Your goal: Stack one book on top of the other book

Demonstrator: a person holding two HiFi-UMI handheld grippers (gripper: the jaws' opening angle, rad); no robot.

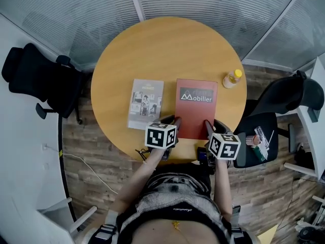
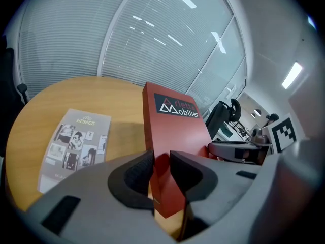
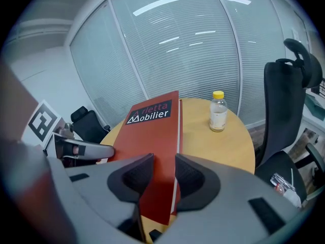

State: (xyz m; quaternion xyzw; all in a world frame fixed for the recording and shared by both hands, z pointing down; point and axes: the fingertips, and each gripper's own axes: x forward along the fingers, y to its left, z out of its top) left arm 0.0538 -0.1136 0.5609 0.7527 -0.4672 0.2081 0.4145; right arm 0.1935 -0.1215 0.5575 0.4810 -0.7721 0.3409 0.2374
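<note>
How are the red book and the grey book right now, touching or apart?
Apart. The head view shows a strip of bare table between the grey book and the red book.

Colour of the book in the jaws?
Dark red book with white lettering; head view shows it best.
</note>
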